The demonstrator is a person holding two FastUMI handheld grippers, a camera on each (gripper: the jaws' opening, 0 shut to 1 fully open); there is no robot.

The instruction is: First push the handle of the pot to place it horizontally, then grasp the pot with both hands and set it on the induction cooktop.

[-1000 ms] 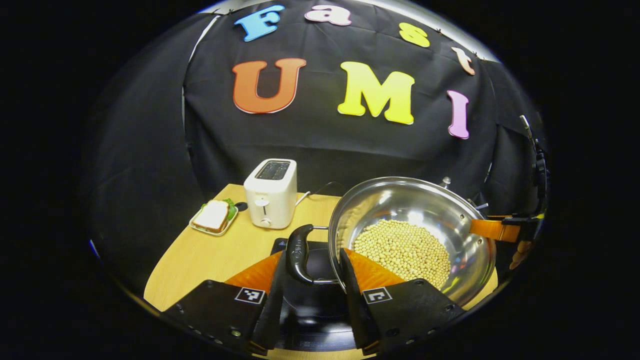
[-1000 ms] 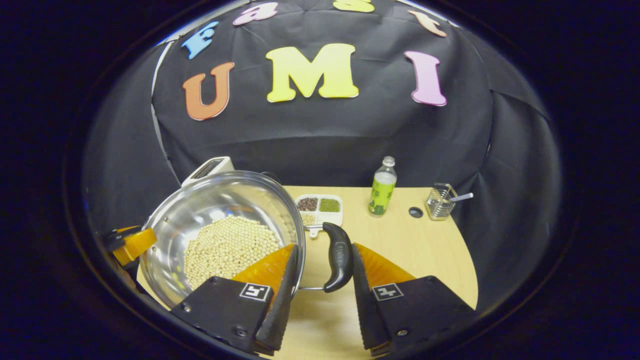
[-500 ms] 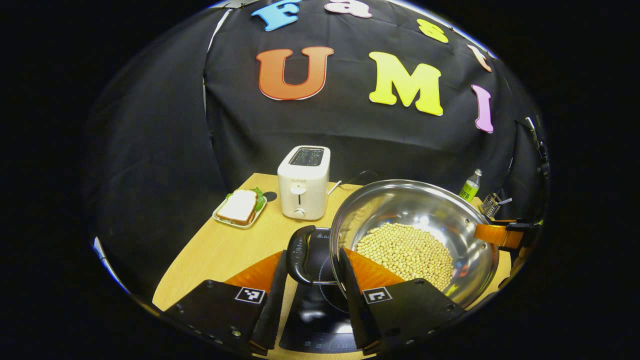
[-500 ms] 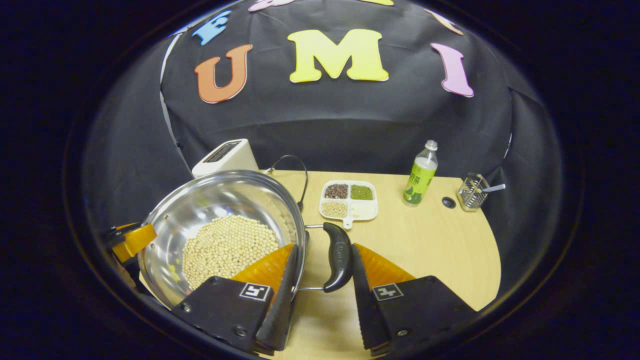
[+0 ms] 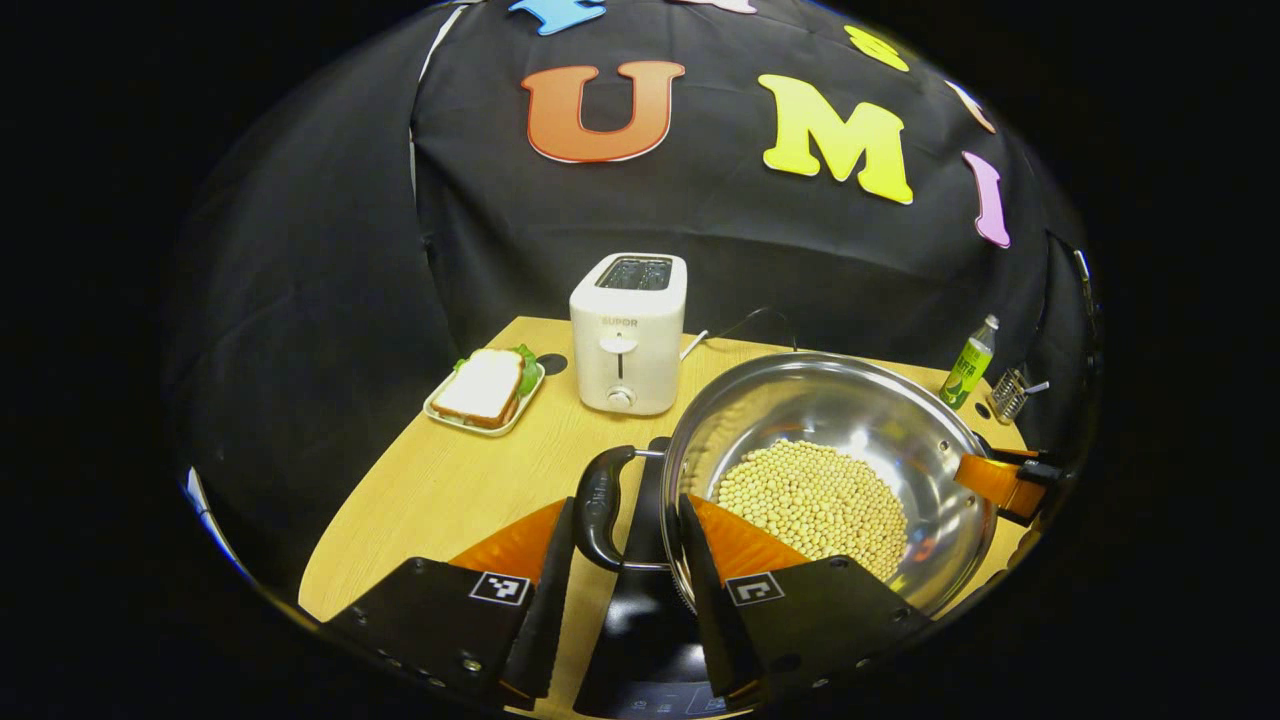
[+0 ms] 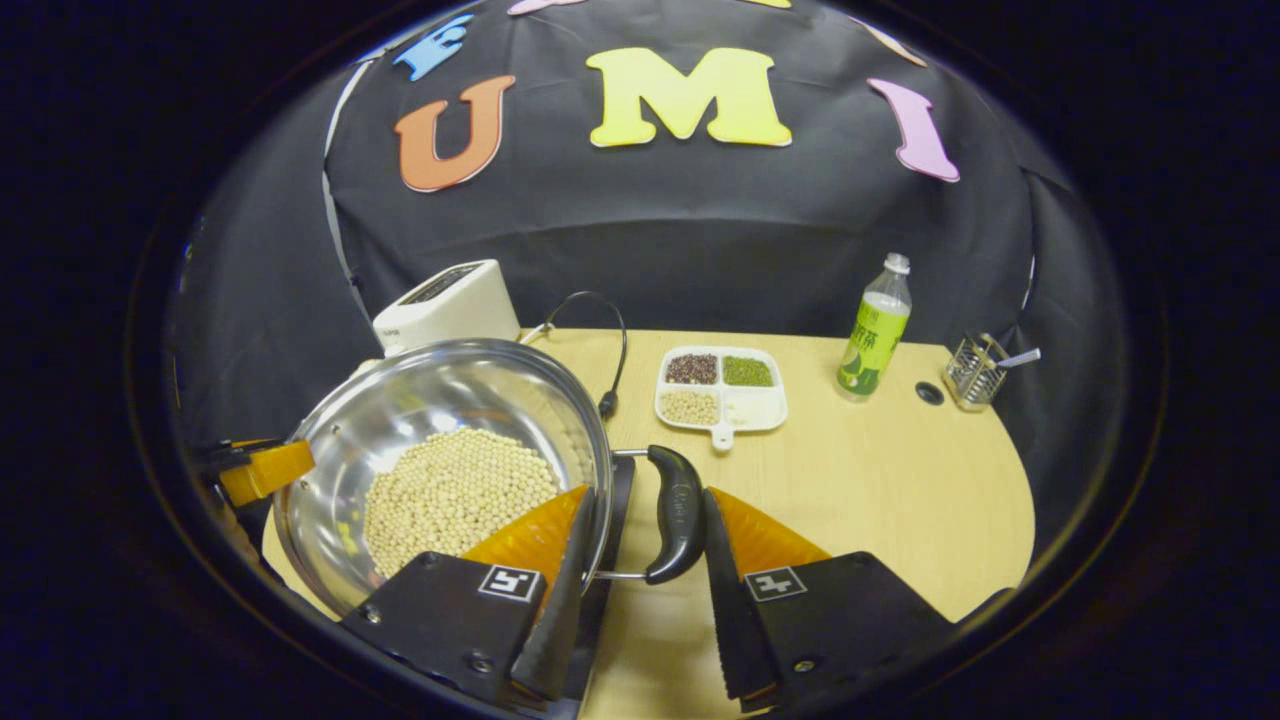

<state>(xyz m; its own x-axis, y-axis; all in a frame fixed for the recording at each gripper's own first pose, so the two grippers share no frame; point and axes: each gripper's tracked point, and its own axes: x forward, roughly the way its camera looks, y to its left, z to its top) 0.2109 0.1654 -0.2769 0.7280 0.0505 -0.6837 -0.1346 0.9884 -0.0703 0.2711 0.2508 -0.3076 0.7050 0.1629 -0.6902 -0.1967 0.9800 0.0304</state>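
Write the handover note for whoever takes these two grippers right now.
Left gripper: fingers straddle the pot's left black handle, jaws not closed tight; grip cannot be confirmed.
Right gripper: same at the right black handle; one finger sits inside the rim.
Pot: steel, holding soybeans, carried between both grippers over the induction cooktop, whose dark edge shows under the rim in the right gripper view.
Done: handles lie horizontal, pot picked up.
Left: whether the pot already rests on the cooktop cannot be told; lower it centred, then release both handles.
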